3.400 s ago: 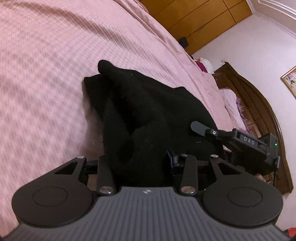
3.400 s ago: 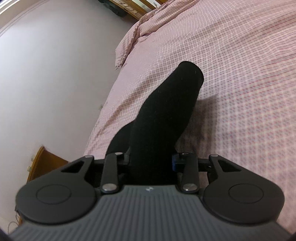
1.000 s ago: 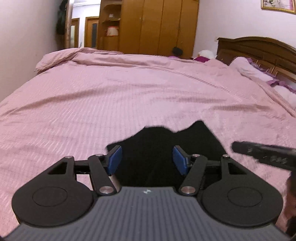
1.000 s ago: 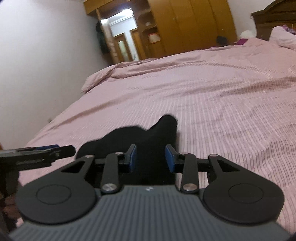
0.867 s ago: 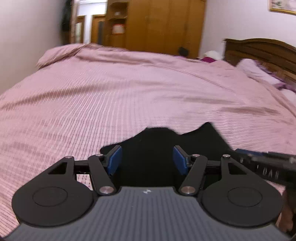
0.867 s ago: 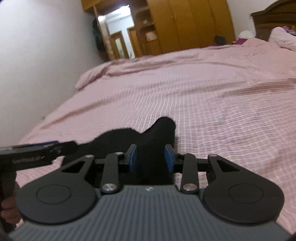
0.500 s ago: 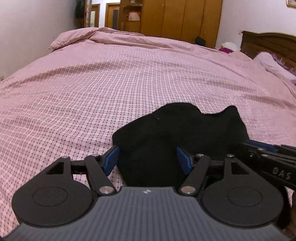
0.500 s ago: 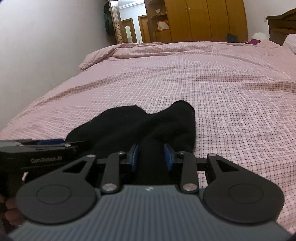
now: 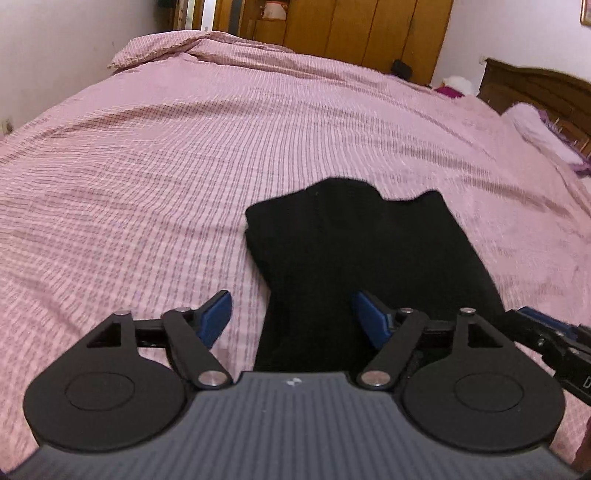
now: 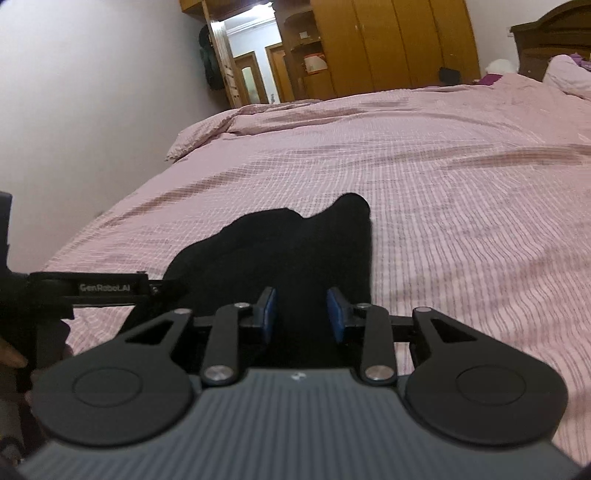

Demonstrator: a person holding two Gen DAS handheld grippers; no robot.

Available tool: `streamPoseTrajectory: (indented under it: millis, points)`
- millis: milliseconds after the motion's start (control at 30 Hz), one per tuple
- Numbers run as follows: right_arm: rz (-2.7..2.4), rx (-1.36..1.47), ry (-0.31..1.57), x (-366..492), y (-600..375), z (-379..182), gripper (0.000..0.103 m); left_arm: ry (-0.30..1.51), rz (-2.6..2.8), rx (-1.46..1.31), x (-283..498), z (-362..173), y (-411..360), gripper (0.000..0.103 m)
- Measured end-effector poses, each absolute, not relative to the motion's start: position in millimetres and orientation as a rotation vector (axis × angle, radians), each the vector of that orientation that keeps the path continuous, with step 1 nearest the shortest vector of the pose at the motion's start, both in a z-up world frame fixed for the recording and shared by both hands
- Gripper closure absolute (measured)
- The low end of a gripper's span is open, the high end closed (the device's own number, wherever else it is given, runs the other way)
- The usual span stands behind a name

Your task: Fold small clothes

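Here, in the left wrist view, a black garment [image 9: 369, 258] lies flat on a wide bed under a pink checked cover [image 9: 147, 166]. The left gripper [image 9: 295, 317] hovers low over the garment's near end with its jaws spread wide and opening; the left blue pad [image 9: 216, 315] sits over the bare cover, clear of the cloth, and the right pad is over the black fabric, so nothing is clamped. At the right edge the tip of the right gripper [image 9: 546, 332] pokes in beside the garment. Beyond the bed stand a wooden wardrobe [image 9: 369, 29] and, at right, a dark wooden headboard [image 9: 539, 88]

Next, in the right wrist view, the same black garment [image 10: 288, 243] stretches away across the pink cover [image 10: 461, 203]. The right gripper [image 10: 301, 314] has its blue pads [image 10: 266, 314] drawn close on either side of a narrow strip of the cloth, gripping it. The left gripper's body [image 10: 103, 290] shows at the left edge, with part of a hand [image 10: 11, 360] below it. A wooden wardrobe [image 10: 399, 44] fills the far wall
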State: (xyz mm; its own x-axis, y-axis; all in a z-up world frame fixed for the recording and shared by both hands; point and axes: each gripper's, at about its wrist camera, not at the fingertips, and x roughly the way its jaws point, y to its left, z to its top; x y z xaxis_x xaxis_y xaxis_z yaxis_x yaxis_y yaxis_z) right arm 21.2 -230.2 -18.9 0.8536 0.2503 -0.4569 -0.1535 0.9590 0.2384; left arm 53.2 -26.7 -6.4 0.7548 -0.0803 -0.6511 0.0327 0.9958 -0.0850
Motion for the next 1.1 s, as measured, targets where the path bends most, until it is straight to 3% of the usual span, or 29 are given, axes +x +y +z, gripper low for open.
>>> streamPoseTrajectory:
  millis: [433, 500, 567, 700, 767, 867, 933, 1100]
  points:
    - [0.173, 0.182, 0.591, 7.7, -226.9, -37.7, 0.068, 0.764, -0.049, -0.017, 14.7, -13.0, -29.8, 0.020]
    - [0.174, 0.181, 0.590, 2.9, -225.1, -32.8, 0.058, 0.762, -0.049, -0.007, 9.9, -11.7, -32.7, 0.020]
    - [0.180, 0.196, 0.594, -3.0, -224.1, -28.8, 0.039, 0.765, -0.048, -0.002, 4.7, -10.2, -35.1, 0.019]
    - [0.182, 0.173, 0.596, -16.4, -216.3, -22.1, 0.035, 0.759, -0.048, 0.006, -5.9, -6.4, -39.3, 0.019]
    - [0.168, 0.154, 0.590, -23.5, -211.7, -19.9, 0.022, 0.760, -0.054, 0.006, -10.3, -6.0, -41.2, 0.019]
    - [0.149, 0.127, 0.594, -29.1, -207.9, -19.2, 0.021, 0.773, -0.053, -0.015, -14.9, -7.2, -40.8, 0.016]
    - [0.144, 0.120, 0.607, -30.4, -206.1, -19.8, 0.021, 0.787, -0.046, -0.021, -15.1, -9.3, -40.3, 0.009]
    - [0.145, 0.122, 0.639, -26.8, -205.2, -23.7, 0.021, 0.808, -0.028, 0.007, -16.1, -12.3, -43.1, 0.008]
